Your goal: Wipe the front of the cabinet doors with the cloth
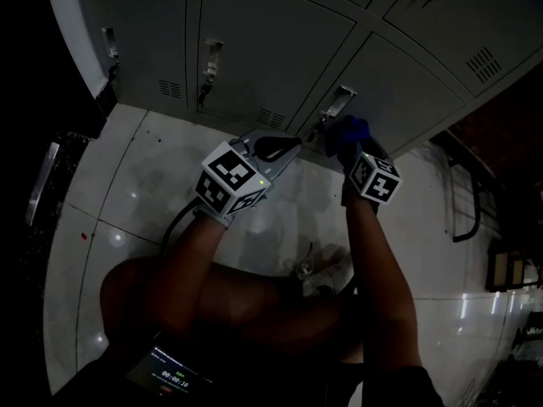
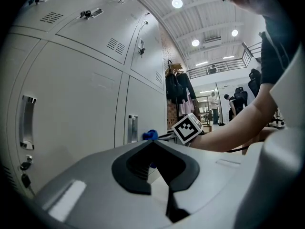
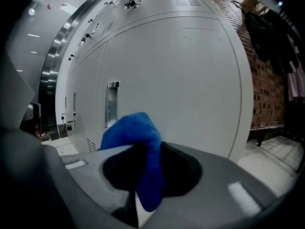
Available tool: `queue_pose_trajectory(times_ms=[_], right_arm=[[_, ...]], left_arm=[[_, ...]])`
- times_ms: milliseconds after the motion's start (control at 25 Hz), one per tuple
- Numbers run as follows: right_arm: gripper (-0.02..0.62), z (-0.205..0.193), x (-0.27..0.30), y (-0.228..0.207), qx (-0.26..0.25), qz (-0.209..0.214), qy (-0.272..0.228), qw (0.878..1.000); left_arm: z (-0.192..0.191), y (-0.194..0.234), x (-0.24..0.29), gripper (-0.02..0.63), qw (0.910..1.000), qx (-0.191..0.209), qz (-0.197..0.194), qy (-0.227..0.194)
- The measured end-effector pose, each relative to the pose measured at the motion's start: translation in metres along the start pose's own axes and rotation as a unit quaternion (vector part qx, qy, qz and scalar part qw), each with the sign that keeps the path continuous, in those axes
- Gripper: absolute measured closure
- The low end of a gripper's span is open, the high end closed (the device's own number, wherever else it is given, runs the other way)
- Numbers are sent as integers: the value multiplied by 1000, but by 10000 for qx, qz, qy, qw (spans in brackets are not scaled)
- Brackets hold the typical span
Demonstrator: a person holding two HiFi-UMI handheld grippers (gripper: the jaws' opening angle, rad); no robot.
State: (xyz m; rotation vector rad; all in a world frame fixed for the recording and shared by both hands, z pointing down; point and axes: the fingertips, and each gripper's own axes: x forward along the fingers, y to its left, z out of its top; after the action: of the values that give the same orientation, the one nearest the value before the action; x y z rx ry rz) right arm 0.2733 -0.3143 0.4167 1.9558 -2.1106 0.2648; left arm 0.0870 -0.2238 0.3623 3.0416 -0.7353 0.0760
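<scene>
A blue cloth (image 3: 140, 149) is pinched in my right gripper (image 3: 143, 175), bunched up and sticking out past the jaws. In the head view the blue cloth (image 1: 349, 131) sits close to a grey cabinet door (image 1: 399, 75), just beside its metal handle (image 1: 338, 100); contact cannot be told. My left gripper (image 1: 276, 147) hangs to the left of it, shut with nothing between its jaws, pointed at the cabinet doors (image 2: 71, 94). From the left gripper view the cloth (image 2: 150, 135) and the right gripper's marker cube (image 2: 187, 127) show ahead.
Grey cabinet doors (image 1: 254, 41) with handles and vent slots run along the wall. The floor is pale glossy tile (image 1: 127, 193). A dark rack (image 1: 467, 202) stands at the right. Hanging clothes (image 2: 177, 87) and people show far off in the hall.
</scene>
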Motion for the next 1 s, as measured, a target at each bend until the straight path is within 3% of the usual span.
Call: queue_pose_trajectory(times_ms=[320,680,840,1000], right_arm=[[518,-20,-20,-75,466,-591,187,9970],[518,-38,-52,-156,875,-1621,270,9825],[518,-42,-55,-141,855,-1496,239,9848],[518,-40,-41,-80,440,-907,181,9947]], left_arm=[[-2,-1,1,606,10000,20,-15,40],[-3,-1,1,606,10000,19,-10,60],[-3,1,1,605,10000,20,11,60],[-3,3,0,606,10000,15,48,54]])
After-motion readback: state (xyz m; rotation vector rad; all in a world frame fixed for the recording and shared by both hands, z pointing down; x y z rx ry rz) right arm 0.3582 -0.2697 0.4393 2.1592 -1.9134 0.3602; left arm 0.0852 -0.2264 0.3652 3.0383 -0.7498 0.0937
